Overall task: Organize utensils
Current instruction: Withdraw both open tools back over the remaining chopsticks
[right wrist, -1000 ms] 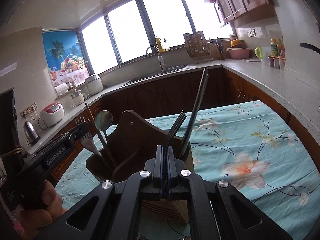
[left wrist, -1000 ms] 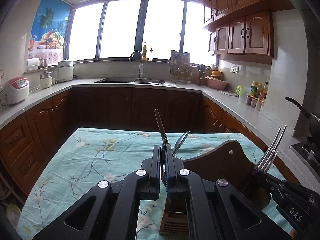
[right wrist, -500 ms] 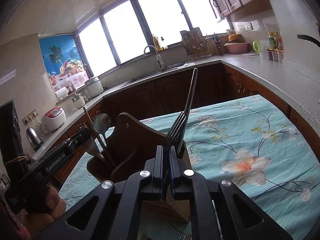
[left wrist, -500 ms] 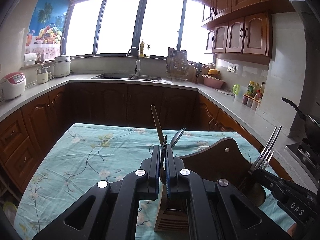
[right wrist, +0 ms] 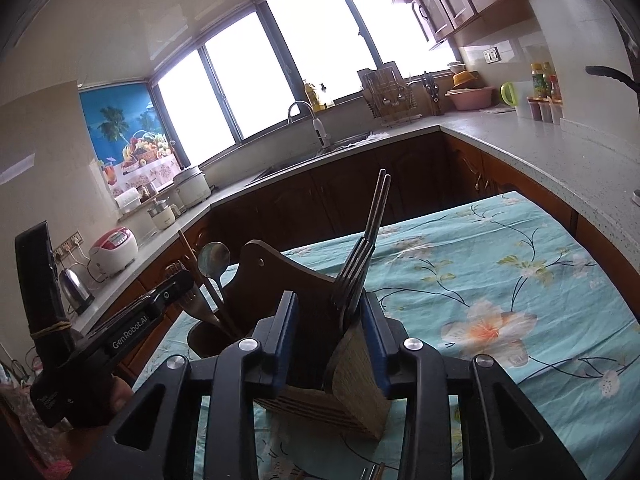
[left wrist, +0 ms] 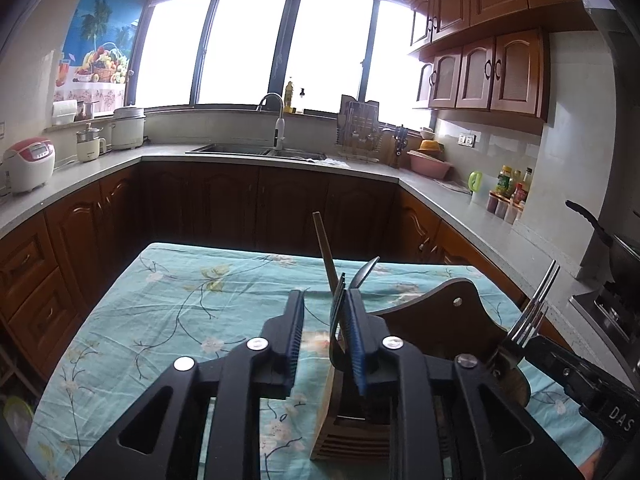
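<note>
- Left tongs point(left wrist: 323, 322): jaws opening; a spoon point(left wrist: 362, 274) stands between them, against the right pad, in the wooden holder point(left wrist: 452, 322).
- Right tongs point(right wrist: 330, 326): jaws opening around forks point(right wrist: 354, 276) standing in the holder's slotted block point(right wrist: 352, 380) on the desk point(right wrist: 500, 280).

Ahead of my left gripper point(left wrist: 322, 300) and right gripper point(right wrist: 330, 300): one wooden holder point(right wrist: 352, 384), two forks point(right wrist: 352, 280), one spoon point(right wrist: 214, 256), two dark chopsticks point(right wrist: 378, 208), one wooden stick point(right wrist: 192, 256).

Wooden holder point(right wrist: 352, 384), shiny metal fork point(right wrist: 352, 280), floral cloth tablecloth point(right wrist: 520, 280)
</note>
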